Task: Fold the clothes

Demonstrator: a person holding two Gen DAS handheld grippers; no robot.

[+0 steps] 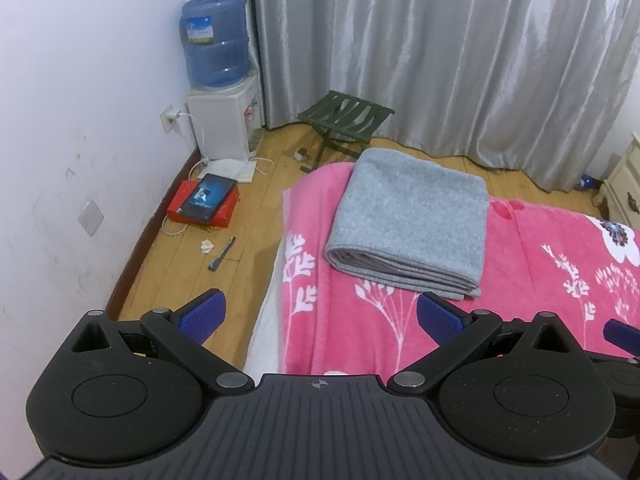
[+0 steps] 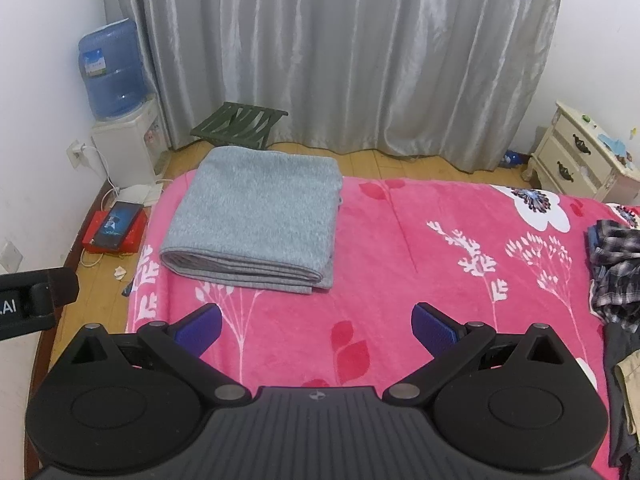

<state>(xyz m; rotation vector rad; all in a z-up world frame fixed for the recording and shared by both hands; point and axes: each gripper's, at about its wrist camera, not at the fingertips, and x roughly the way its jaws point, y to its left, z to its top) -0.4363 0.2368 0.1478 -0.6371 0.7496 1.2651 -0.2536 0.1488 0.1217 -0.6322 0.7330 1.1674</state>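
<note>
Two claws hang over the bed, both wide apart and holding nothing. From the left claw [image 1: 318, 318], the folded grey fleece cloth [image 1: 412, 220] lies on the pink flowered blanket [image 1: 540, 300], near its corner. From the right claw [image 2: 316, 322], a heap of checked clothes [image 2: 616, 268] waits at the right side. I think that heap comes next; pull one piece flat first. The edge cuts the heap off.

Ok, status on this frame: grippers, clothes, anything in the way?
Left gripper open, empty. Right gripper open, empty. Grey garment folded on pink blanket; unfolded pile at right. Nothing in the way.
</note>
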